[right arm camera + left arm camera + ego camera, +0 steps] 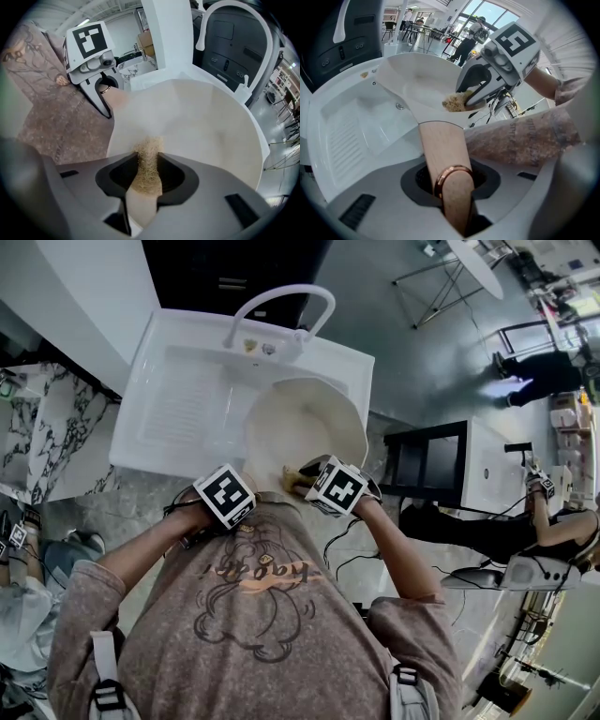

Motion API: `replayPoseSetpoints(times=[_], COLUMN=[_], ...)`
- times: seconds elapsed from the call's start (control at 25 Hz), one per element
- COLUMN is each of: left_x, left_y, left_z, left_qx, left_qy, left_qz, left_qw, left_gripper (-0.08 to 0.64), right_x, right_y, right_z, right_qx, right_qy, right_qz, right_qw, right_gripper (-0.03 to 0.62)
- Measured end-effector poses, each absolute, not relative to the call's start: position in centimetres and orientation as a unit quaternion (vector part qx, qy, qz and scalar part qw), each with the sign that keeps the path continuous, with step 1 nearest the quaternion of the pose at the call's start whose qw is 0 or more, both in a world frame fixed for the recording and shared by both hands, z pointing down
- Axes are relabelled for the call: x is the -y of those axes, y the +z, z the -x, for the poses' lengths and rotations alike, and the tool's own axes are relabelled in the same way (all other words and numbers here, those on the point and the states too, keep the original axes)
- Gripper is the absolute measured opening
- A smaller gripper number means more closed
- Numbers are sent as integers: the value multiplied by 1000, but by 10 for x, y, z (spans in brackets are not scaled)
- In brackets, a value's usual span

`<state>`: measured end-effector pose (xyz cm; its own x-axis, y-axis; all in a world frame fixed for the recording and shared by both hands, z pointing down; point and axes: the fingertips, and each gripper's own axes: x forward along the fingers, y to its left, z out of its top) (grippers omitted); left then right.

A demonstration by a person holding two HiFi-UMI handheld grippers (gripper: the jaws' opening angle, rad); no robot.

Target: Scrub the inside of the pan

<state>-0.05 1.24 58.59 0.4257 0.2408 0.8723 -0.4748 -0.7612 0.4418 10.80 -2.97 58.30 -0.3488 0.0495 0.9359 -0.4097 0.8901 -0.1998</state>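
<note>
head view has the pan (305, 423) tilted over the sink (178, 413); left gripper view, my left tongs (452, 187) clamp its wooden handle (440, 145); right gripper view, my right tongs (146, 176) pinch a scrub pad (148, 154) against the near inner wall, so i judge the scrubbing is under way, not finished.

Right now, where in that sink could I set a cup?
The ribbed drainboard, between the sink's left rim and the pan, is bare. The right side is crowded: the pan fills it, the right gripper holding a scrubber inside.
</note>
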Motion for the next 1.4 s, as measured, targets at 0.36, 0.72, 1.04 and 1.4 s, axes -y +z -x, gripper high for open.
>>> replayPoseSetpoints(times=[0.36,0.72,1.04,1.4], left_x=[-20,-23,-27,-28], left_y=[588,590,588,588], left_z=[1,0,-1,-3], left_qx=[73,75,77,78], left_qy=[535,536,540,536], left_qz=[-769,-766,-762,-762], left_qw=[343,347,350,355], left_gripper=[118,118,118,117], right_x=[36,54,72,107], right_y=[587,585,600,620], right_z=[-69,-42,-39,-47], right_qx=[816,831,830,825], right_qy=[218,213,236,233], right_qz=[-116,-137,-169,-233], right_qw=[522,496,476,459], right_gripper=[139,137,138,138])
